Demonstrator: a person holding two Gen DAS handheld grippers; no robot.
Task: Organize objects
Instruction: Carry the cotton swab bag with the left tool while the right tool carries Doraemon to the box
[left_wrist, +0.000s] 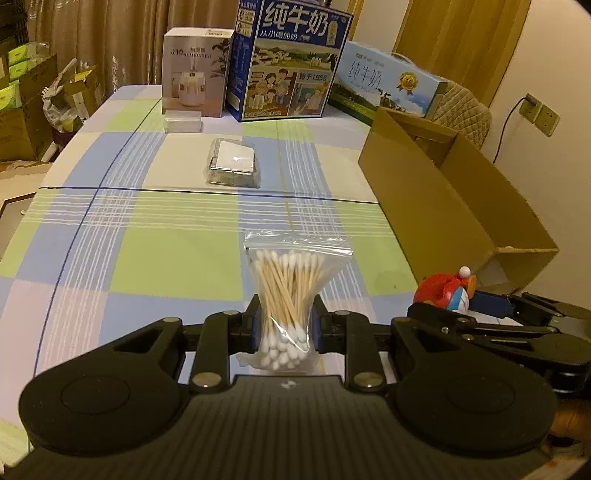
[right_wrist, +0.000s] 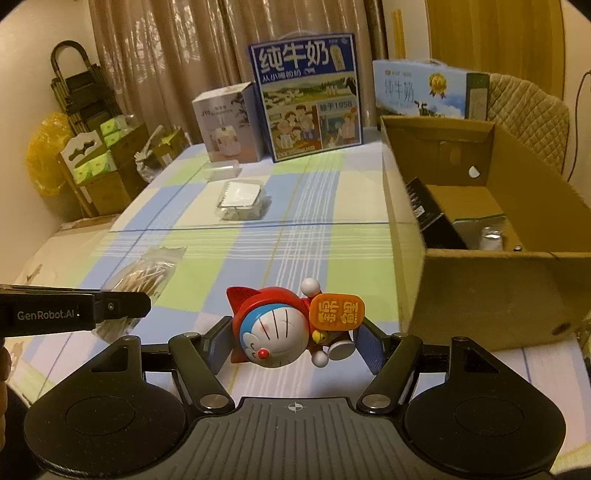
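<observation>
Left wrist view: left hand-held gripper (left_wrist: 283, 319) clamps the bag of cotton swabs (left_wrist: 288, 295); right hand-held gripper (right_wrist: 295, 341) grips the figurine (right_wrist: 280, 328). Cardboard box (right_wrist: 480, 284) ahead-right already holds items. Clear container (left_wrist: 233, 166) remains ahead on the counter (left_wrist: 166, 240).

Each camera sits close behind its own gripper and looks forward and down over the checked table (left_wrist: 177, 258). Both views share the milk cartons (right_wrist: 306, 96) and the cardboard box (left_wrist: 443, 206).
</observation>
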